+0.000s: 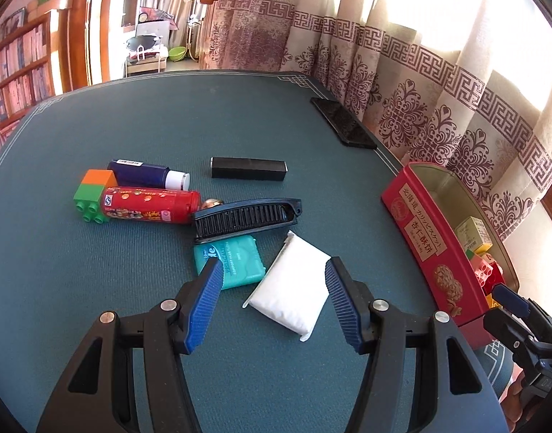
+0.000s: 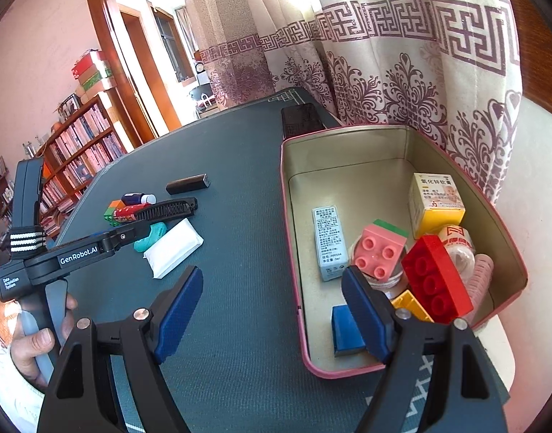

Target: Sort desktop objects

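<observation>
Bright daylight pours through the cream curtain point(image 2: 402, 54) on the right, its plum key-pattern band and floral scrolls glowing where the sun hits, and it hangs right against the far edge of the table point(image 1: 149, 115), which wears a teal mat with a thin pale border line. On the left a wooden bookcase point(image 2: 81, 151) is packed with books, coloured boxes point(image 2: 93, 70) stacked on top of it against a pink wall point(image 2: 41, 47). Beside it a brown wooden door frame point(image 2: 106, 36) opens onto a sunlit farther room, where a green basin point(image 1: 177, 53) sits low near more curtains
</observation>
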`<state>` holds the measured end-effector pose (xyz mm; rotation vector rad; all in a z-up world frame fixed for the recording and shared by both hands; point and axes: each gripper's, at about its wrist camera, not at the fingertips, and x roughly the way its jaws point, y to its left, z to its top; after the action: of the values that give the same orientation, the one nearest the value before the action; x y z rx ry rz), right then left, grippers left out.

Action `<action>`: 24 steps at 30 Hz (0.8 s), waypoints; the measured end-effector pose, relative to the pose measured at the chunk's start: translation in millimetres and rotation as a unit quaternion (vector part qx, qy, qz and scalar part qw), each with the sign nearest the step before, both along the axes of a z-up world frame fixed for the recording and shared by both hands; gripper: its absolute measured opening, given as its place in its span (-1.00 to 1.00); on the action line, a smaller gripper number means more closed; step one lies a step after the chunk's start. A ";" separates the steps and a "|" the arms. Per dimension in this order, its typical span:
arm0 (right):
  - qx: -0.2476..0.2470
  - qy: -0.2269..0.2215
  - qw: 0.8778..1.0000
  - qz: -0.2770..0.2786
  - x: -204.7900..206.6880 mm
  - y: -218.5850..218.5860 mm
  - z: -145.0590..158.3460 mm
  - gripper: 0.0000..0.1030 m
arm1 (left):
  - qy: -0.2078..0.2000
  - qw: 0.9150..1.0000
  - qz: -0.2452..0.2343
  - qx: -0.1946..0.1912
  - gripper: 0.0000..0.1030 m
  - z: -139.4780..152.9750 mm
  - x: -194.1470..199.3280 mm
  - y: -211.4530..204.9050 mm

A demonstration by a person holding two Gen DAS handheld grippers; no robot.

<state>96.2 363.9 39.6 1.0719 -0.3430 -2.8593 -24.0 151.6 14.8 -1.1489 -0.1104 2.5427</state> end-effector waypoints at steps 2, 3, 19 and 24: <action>0.011 0.002 1.000 0.010 -0.8 -7.4 0.8 0.60 | -0.005 1.000 0.007 0.005 0.21 -3.3 -0.7 -6.7; 0.018 0.004 1.000 0.016 -0.7 -11.7 1.5 0.60 | -0.007 1.000 0.011 0.007 0.21 -5.2 -1.4 -9.4; 0.031 0.001 0.994 0.101 -25.0 -71.6 4.7 0.63 | -0.054 0.999 0.008 0.004 0.21 -23.7 -28.1 -2.3; 0.034 -0.009 0.993 0.112 -31.8 -83.1 -2.1 0.63 | -0.057 0.998 0.012 -0.001 0.24 -31.6 -29.8 -2.9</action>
<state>64.4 280.8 37.5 1.0730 -0.1191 -2.6807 -53.8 148.6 -16.8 -1.3011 -0.1518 2.4968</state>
